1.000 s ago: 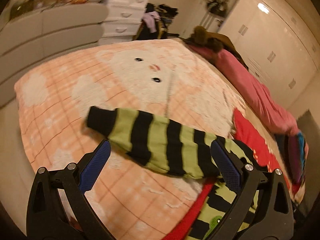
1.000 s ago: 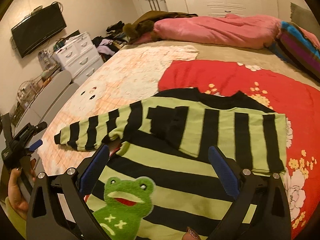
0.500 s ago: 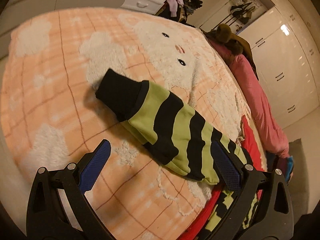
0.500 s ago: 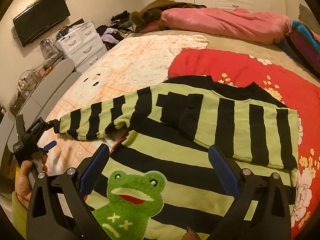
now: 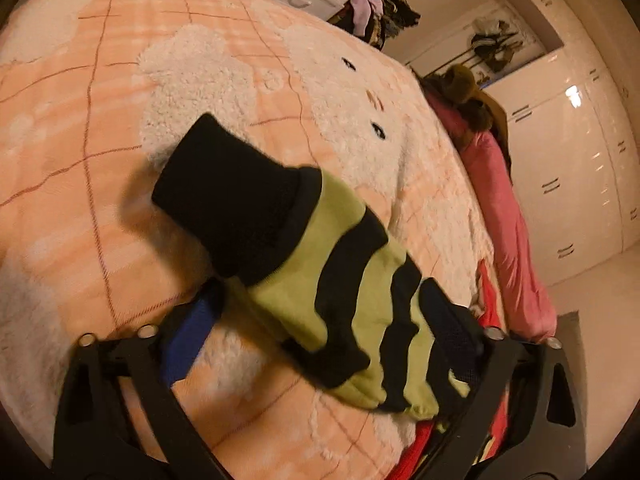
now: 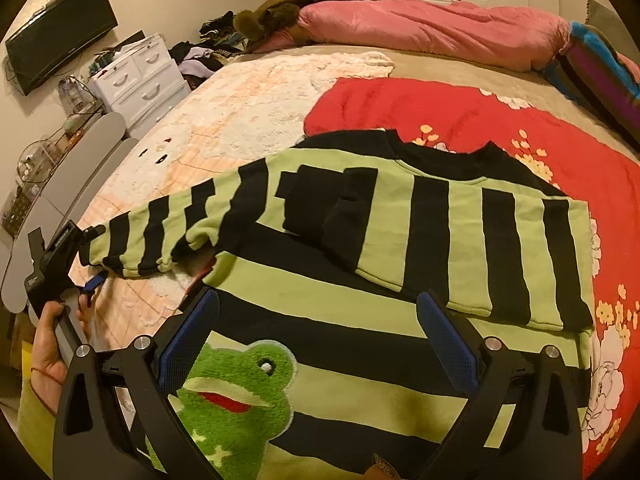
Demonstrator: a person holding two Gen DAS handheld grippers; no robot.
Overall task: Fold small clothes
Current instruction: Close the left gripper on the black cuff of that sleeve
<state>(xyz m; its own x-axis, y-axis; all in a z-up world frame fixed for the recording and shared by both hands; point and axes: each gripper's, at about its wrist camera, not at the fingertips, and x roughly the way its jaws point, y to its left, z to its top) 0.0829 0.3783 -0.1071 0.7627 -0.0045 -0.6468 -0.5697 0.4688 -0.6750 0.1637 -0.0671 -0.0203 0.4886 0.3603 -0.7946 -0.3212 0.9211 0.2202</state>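
A green-and-black striped sweater (image 6: pixel 360 320) with a plush frog patch (image 6: pixel 236 384) lies flat on the bed. One sleeve is folded across its chest (image 6: pixel 400 220). The other sleeve (image 5: pixel 320 280) stretches out to the left and ends in a black cuff (image 5: pixel 232 200). My left gripper (image 5: pixel 320 312) straddles this sleeve just behind the cuff, and its jaws are closing with the sleeve between them. The right wrist view shows that gripper (image 6: pixel 90 260) in a hand at the sleeve's end. My right gripper (image 6: pixel 316 320) hovers open over the sweater's body above the frog, holding nothing.
The sleeve rests on an orange fleece blanket with a bear face (image 5: pixel 100 120). Under the sweater is a red floral blanket (image 6: pixel 440 112). A pink quilt (image 6: pixel 420 28) lies along the far side. White drawers (image 6: pixel 140 68) and a wall TV (image 6: pixel 56 32) stand to the left.
My left gripper came down onto the outstretched sleeve, rolled a little, and its jaws narrowed around it. My right gripper sank slightly toward the sweater.
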